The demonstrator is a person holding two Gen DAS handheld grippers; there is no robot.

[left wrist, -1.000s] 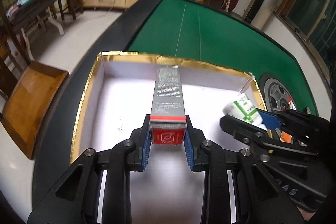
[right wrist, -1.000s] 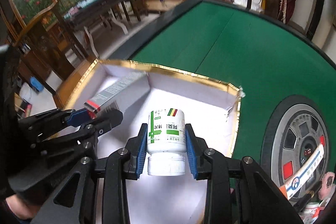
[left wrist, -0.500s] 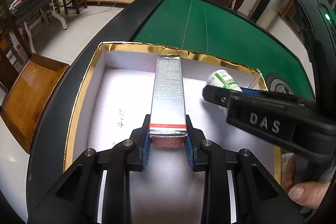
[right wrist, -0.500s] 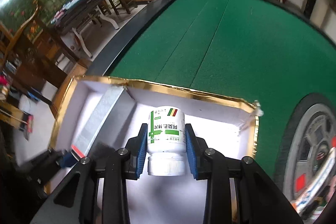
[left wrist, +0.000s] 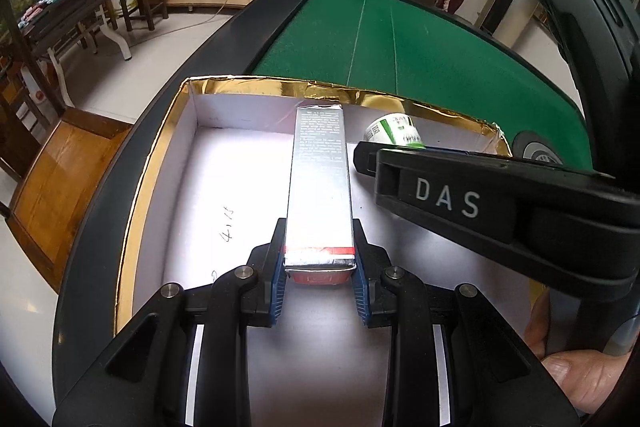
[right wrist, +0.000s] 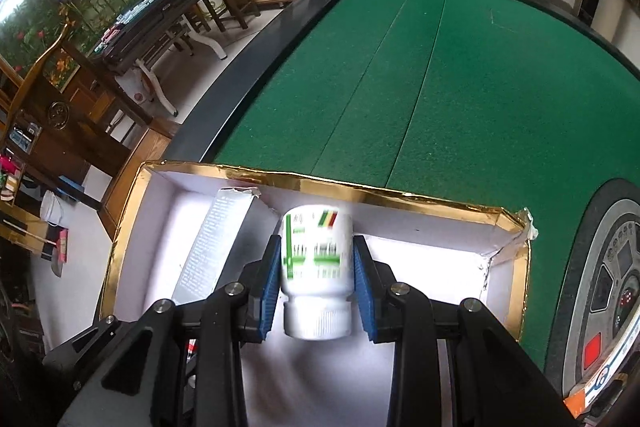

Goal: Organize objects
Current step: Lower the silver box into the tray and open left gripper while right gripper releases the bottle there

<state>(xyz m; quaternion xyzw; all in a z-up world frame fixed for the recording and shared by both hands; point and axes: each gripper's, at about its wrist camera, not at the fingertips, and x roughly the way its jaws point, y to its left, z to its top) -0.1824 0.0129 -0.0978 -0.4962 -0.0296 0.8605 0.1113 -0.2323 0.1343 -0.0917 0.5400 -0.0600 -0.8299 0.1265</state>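
Left wrist view: the left gripper [left wrist: 320, 267] is clamped on the silver carton [left wrist: 320, 183], whose long axis runs straight out from the jaws toward the far wall of the gold-rimmed box [left wrist: 132, 215]. The right gripper [right wrist: 318, 285] pinches the white bottle [right wrist: 316, 251] just beside it, cap toward the camera, which only the right wrist view shows.
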